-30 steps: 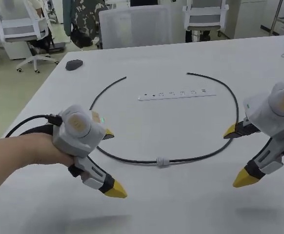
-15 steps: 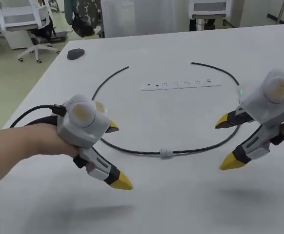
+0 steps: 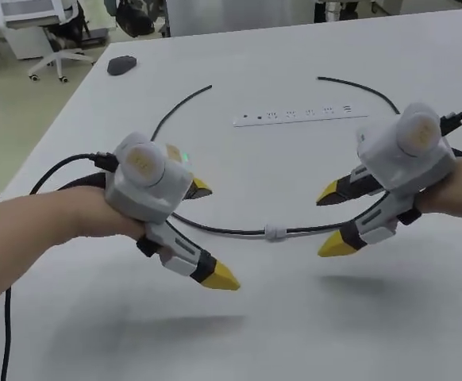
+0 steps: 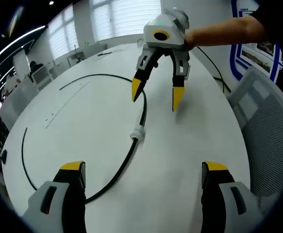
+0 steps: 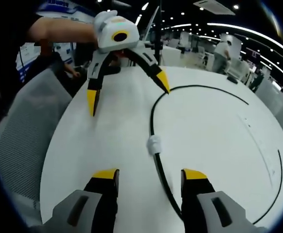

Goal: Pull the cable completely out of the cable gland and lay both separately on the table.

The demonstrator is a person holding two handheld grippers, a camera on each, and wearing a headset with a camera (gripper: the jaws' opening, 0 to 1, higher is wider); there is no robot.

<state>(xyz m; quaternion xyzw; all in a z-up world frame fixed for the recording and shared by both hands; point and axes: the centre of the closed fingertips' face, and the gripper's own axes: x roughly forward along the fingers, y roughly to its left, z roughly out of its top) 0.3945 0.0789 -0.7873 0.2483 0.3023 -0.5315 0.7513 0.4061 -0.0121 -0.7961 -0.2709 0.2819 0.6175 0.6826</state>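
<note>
Cable, thin and black [image 3: 215, 229], lies in a wide open loop on the white tabletop [image 3: 294, 317], its two ends pointing toward the far side. A small white plastic cable gland [image 3: 274, 232] sits threaded on the near stretch of the loop, so the two parts are not yet separated.

Both hand-held tools hover above the table on either side of that gland, each casting a soft shadow below. The left grey gripper with yellow-tipped jaws [image 3: 213, 232] is at the left of the head view, angled toward the gland. Its jaws are spread wide with nothing between them. In the left gripper view the gland and cable run up between its two jaws, without touching either.

The right grey gripper with yellow-tipped jaws [image 3: 329, 221] faces in from the other side. Its jaws are also parted and empty, with the tips just beside the cable, a little to the right of the gland. The right gripper view shows the gland lying ahead of its tips, between them.

Inside the loop, toward the far side, lies a long white power strip [image 3: 301, 117]. A dark computer mouse [image 3: 121, 65] rests near the far left corner of the table.
</note>
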